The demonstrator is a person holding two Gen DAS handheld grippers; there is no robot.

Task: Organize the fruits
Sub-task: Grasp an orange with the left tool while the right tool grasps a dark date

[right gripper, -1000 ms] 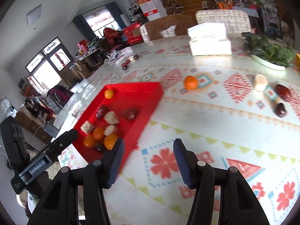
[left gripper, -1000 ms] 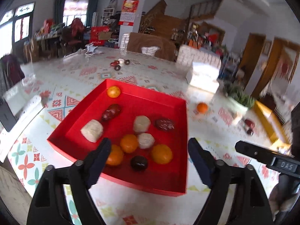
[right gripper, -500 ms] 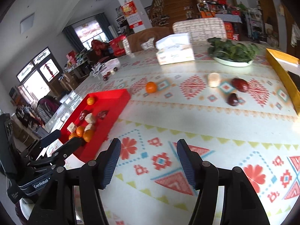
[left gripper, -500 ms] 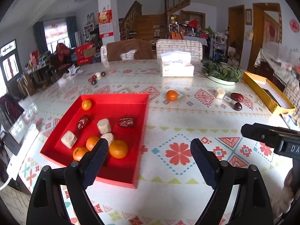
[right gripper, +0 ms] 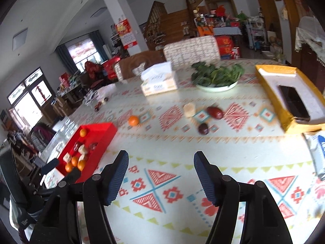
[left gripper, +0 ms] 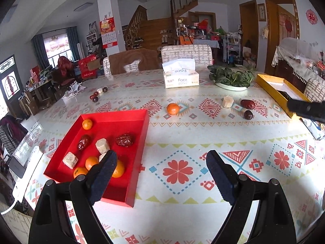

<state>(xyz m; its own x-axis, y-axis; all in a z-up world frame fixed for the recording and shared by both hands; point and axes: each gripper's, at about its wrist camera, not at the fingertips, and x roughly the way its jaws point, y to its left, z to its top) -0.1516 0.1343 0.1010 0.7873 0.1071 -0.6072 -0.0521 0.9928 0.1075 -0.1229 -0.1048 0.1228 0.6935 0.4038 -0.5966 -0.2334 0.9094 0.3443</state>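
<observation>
Both views have swung right since a second ago, so we now see the loose orange (left gripper: 172, 109) lying on the tabletop (left gripper: 182, 138) beyond the red tray (left gripper: 140, 142) of fruit. Our left tool (left gripper: 161, 166) and right tool (right gripper: 161, 171) gape wide, empty.

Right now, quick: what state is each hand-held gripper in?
Left hand-held gripper: open, holding nothing, above the table beside the red tray.
Right hand-held gripper: open, holding nothing.
</observation>
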